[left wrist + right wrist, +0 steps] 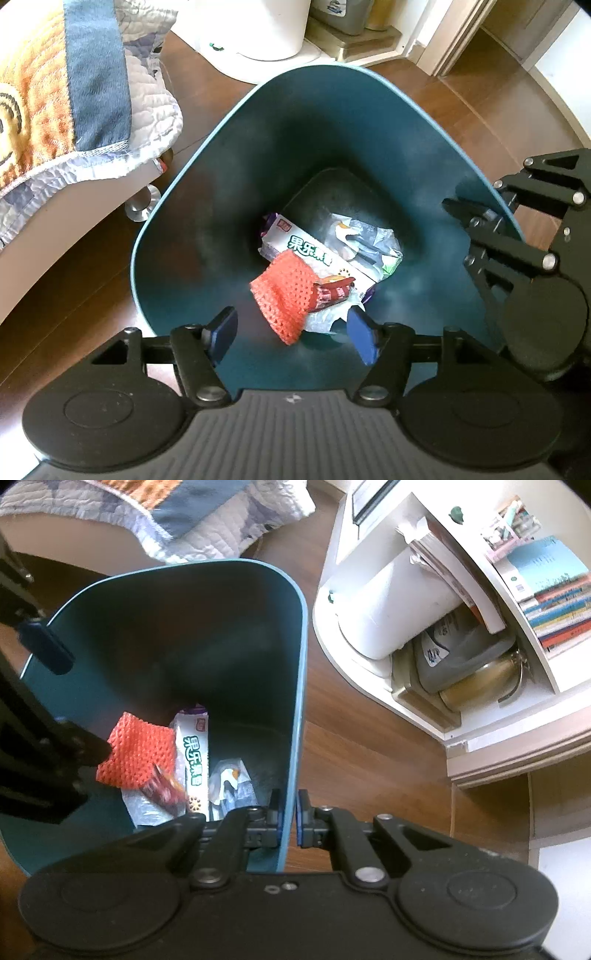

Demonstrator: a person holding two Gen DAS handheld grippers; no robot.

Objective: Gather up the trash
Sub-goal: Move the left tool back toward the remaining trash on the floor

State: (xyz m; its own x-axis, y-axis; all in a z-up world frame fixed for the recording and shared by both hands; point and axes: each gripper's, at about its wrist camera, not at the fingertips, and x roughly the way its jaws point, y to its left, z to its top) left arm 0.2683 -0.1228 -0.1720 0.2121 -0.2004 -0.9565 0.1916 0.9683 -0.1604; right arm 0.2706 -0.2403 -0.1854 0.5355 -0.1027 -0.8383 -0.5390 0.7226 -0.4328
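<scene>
A teal trash bin stands on the wooden floor; it also shows in the right wrist view. Inside lie an orange foam net, a white snack wrapper with green letters, a red wrapper and crumpled clear plastic. The net and the white wrapper also show in the right wrist view. My left gripper is open and empty above the bin's mouth. My right gripper is shut on the bin's rim, one pad inside and one outside; it appears at the bin's right edge in the left wrist view.
A sofa with a quilted orange and blue blanket stands left of the bin, with a metal foot. A white shelf unit with a white appliance, bottles and books stands beyond the bin. Wooden floor surrounds it.
</scene>
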